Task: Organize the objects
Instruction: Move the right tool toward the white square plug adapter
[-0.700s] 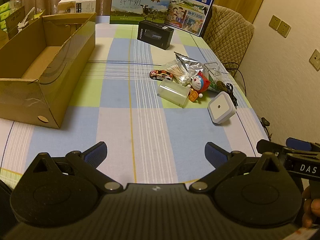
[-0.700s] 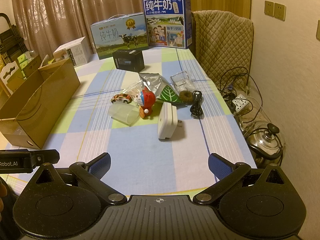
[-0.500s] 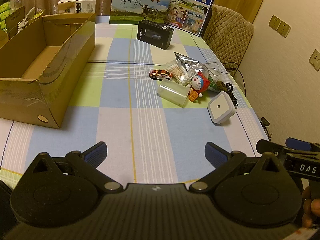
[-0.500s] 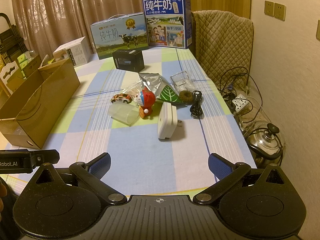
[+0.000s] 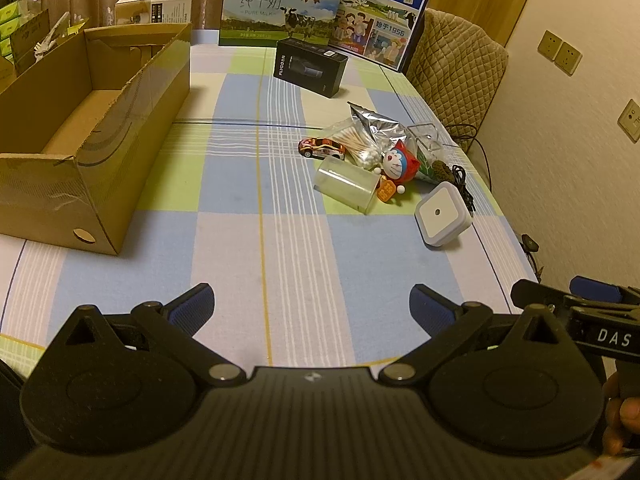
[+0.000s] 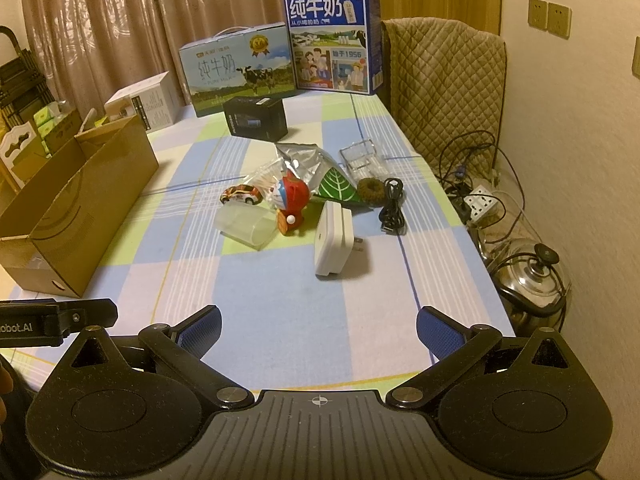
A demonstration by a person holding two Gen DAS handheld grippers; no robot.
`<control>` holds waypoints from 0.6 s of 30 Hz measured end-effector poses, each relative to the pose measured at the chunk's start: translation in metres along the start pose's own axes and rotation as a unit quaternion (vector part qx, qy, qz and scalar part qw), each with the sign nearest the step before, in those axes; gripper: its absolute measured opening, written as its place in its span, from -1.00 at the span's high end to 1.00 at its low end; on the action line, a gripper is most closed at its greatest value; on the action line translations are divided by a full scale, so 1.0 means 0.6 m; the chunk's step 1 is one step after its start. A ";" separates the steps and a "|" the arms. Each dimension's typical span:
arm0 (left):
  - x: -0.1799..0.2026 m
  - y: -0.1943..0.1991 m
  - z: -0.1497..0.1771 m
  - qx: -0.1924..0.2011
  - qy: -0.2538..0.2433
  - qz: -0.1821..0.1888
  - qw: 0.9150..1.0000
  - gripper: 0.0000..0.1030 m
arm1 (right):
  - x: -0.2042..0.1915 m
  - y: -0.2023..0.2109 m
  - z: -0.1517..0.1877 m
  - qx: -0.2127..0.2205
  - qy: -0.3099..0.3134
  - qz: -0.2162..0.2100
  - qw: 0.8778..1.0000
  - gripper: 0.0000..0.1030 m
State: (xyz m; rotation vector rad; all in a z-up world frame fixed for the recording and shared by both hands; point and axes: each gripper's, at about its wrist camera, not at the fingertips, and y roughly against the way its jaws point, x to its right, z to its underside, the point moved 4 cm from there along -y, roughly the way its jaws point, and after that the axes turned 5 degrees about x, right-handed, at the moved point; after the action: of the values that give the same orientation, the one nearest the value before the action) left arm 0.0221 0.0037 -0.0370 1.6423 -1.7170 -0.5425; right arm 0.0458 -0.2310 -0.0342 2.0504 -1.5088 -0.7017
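Sitting untouched, the clutter, toy car (image 5: 321,148), clear cup (image 5: 346,189) and white plug (image 5: 443,215), lies mid-table right of the empty cardboard box (image 5: 92,136); nothing has shifted this past second; left gripper (image 5: 310,304) and right gripper (image 6: 318,326) hover near, jaws apart, sorting unstarted.

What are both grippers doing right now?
Left gripper: open, holding nothing, above the table.
Right gripper: open, holding nothing, above the table.

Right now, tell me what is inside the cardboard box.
In the left wrist view the cardboard box is open on top, and the stretch of its floor that shows is bare cardboard. Its near wall hides the floor closest to the camera, so that part cannot be checked.
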 end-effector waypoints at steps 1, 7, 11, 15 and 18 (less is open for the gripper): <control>0.000 -0.001 0.001 0.000 0.000 0.001 1.000 -0.98 | 0.001 -0.001 0.000 0.000 -0.001 0.000 1.000 -0.96; 0.000 -0.005 0.002 -0.001 0.002 0.005 1.000 -0.98 | 0.002 -0.002 -0.002 -0.001 -0.001 0.000 1.000 -0.96; -0.002 -0.008 0.000 0.000 0.002 0.006 1.000 -0.98 | 0.004 -0.003 -0.005 -0.001 -0.002 0.001 1.000 -0.96; -0.006 -0.012 -0.008 0.002 0.000 0.004 1.000 -0.98 | 0.007 -0.006 -0.011 0.001 -0.003 -0.001 1.000 -0.96; -0.009 -0.018 -0.016 0.004 -0.001 0.002 1.000 -0.98 | 0.009 -0.009 -0.017 0.004 -0.002 -0.001 1.000 -0.96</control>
State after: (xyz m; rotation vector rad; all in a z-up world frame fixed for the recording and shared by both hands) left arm 0.0361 0.0096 -0.0395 1.6443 -1.7250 -0.5373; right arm 0.0574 -0.2342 -0.0308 2.0576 -1.5134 -0.7013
